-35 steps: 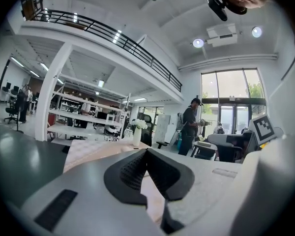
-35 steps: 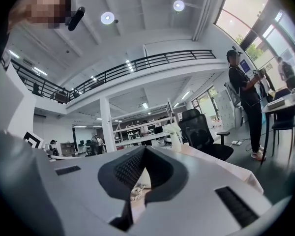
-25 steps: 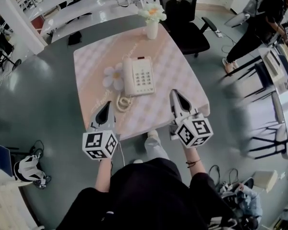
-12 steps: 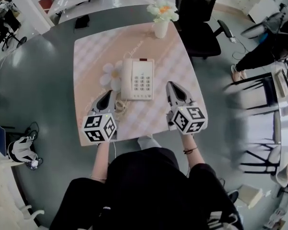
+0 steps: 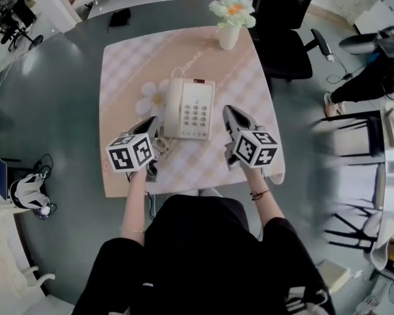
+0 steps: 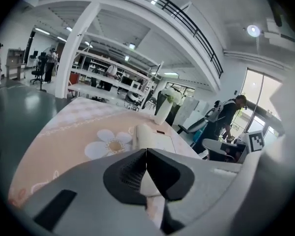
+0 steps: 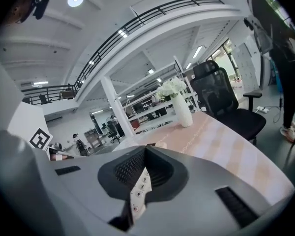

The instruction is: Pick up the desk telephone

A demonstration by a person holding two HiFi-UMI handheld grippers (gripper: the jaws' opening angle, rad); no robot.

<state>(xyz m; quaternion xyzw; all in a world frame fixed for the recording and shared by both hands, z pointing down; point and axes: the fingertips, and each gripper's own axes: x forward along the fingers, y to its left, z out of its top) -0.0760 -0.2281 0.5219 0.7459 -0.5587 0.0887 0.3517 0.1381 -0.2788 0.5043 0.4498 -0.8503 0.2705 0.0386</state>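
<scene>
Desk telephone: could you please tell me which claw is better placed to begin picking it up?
Probably the right claw: its tip lies beside the keypad edge of the desk telephone, over bare tablecloth. The left claw sits farther back, by the coiled cord. Both are shut and must open first.

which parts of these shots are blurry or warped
Head view: chairs at right are smeared, the phone is sharp. Left gripper view: fisheye bows the railing, corners go black, the lamp flares. Right gripper view: same bowing and black corners.
</scene>
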